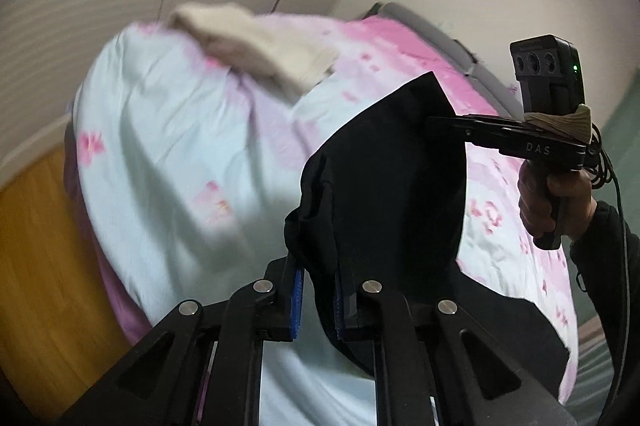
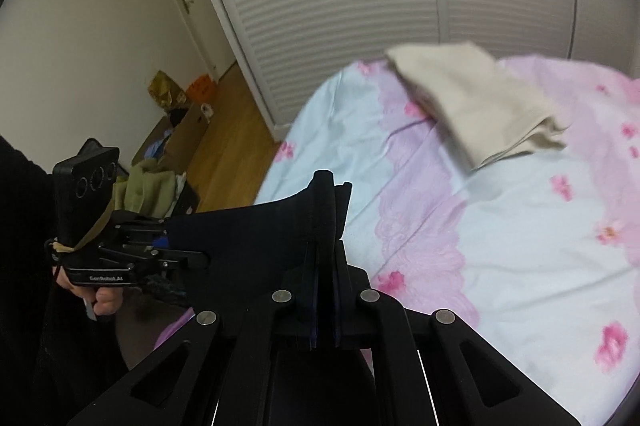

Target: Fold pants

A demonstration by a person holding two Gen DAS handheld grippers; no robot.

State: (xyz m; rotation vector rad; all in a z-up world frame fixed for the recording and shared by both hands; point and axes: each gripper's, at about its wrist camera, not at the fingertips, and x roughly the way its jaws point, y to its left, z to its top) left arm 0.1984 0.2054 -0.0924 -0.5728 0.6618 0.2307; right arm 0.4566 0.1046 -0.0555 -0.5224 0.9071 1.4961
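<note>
Both claws, left claw (image 1: 316, 300) and right claw (image 2: 325, 300), clamp one edge of the black pants (image 1: 384, 169), holding them stretched aloft above the floral bed (image 2: 520, 226), likely for folding.

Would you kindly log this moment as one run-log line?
left claw: shut on black pants | right claw: shut on black pants | pants: lifted above bed | beige cloth: on bed
</note>
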